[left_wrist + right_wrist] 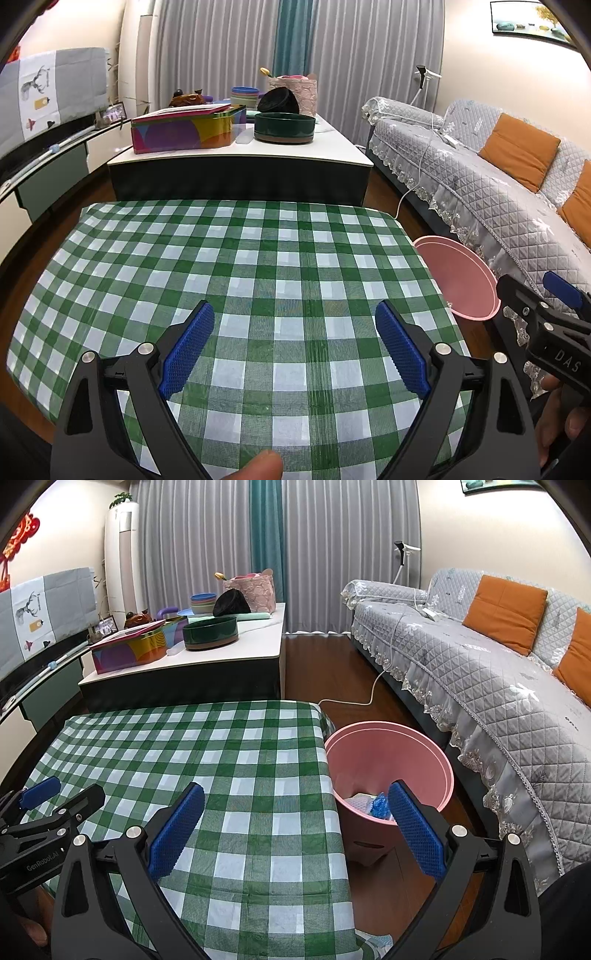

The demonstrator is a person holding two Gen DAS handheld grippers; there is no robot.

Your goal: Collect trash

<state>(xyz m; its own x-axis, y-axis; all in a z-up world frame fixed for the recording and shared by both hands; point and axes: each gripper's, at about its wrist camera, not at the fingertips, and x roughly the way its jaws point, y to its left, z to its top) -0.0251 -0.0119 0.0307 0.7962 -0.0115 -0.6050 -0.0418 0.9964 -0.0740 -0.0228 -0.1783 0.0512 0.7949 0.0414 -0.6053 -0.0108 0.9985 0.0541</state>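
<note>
Checked tablecloth (229, 775) beside pink bin (388, 760), prob. trash (373, 805) inside; left gripper (295, 347) & right gripper (295, 830) both spread wide, holding nothing.

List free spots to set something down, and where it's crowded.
Free: the checked cloth, bare from the left gripper to its far edge, and across to the bin side. Crowded: the white table behind, packed with tin, bowl and dishes. The bin already holds trash.

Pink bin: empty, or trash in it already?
Not empty. The right wrist view shows white and blue scraps at the bottom of the pink bin; it stands upright on the floor beside the table.
</note>
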